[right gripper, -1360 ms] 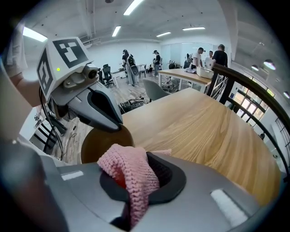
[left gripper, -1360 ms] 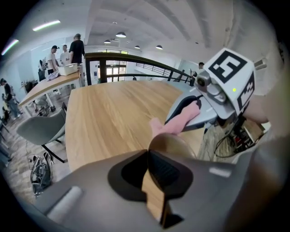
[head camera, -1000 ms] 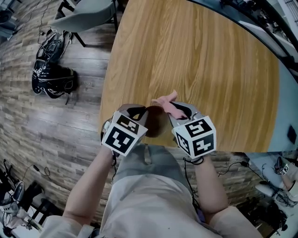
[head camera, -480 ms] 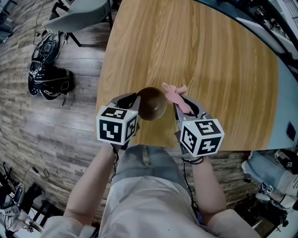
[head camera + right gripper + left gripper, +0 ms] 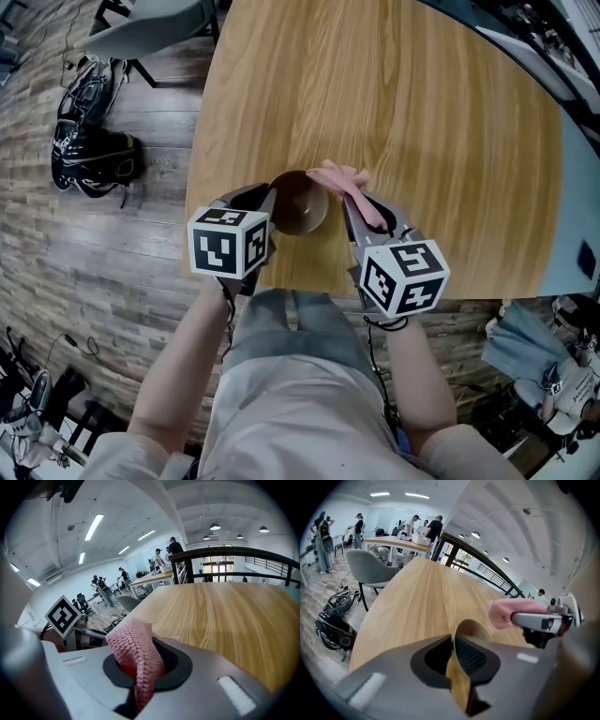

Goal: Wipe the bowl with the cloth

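Brown bowl (image 5: 302,208) near the tabletop's (image 5: 422,112) near edge, left claw (image 5: 265,199) pinching its rim with jaws just easing apart, right claw (image 5: 361,202) clamped on a pink knitted cloth (image 5: 342,178) at the bowl's rim

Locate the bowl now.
Head view: the bowl is by the table's near edge, left rim between the left gripper's jaws, which have just been opening, pink cloth at its right.

Knitted pink cloth (image 5: 136,658), rough; bowl (image 5: 300,202) smooth brown wood; table (image 5: 422,122) matt woodgrain
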`<state>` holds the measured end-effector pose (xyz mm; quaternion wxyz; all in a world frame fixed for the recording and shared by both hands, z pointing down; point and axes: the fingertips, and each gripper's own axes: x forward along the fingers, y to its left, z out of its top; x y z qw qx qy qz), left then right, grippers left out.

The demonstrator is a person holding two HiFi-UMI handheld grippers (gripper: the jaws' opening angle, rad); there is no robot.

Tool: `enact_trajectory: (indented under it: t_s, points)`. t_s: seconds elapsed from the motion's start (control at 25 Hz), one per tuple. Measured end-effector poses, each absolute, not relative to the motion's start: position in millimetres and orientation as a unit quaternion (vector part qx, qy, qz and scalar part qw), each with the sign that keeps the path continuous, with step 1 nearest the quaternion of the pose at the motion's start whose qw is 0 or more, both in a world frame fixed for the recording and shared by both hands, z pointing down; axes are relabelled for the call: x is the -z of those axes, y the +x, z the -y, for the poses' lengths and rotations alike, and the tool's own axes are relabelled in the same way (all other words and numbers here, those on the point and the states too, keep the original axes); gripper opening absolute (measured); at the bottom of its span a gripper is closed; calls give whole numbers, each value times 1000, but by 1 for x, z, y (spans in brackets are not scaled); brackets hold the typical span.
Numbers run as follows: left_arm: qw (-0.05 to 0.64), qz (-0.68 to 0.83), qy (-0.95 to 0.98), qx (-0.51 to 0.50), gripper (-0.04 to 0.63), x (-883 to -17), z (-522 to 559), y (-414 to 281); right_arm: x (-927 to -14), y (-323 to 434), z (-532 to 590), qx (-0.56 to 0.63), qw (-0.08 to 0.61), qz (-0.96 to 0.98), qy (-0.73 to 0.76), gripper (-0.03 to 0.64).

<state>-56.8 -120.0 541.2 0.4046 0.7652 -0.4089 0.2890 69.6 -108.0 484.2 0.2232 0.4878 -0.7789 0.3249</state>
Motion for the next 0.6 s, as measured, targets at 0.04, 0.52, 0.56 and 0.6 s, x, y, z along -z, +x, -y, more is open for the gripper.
enact_trajectory:
  t_s: [0.04,0.52,0.56,0.6]
  points:
    - [405,409,765,-290,26,-543,119,-57,-486,70,106,-327,222,778,489,26]
    - [387,420,764,-301,78,-550,116,-54,-495,70,99,-335,222,780,479,26]
    - [386,424,763,-299,78,-549,116,-55,-495,71,99,-335,222,780,479,26]
    - [385,428,762,-296,77,-548,116,-56,-495,71,99,-335,221,780,479,26]
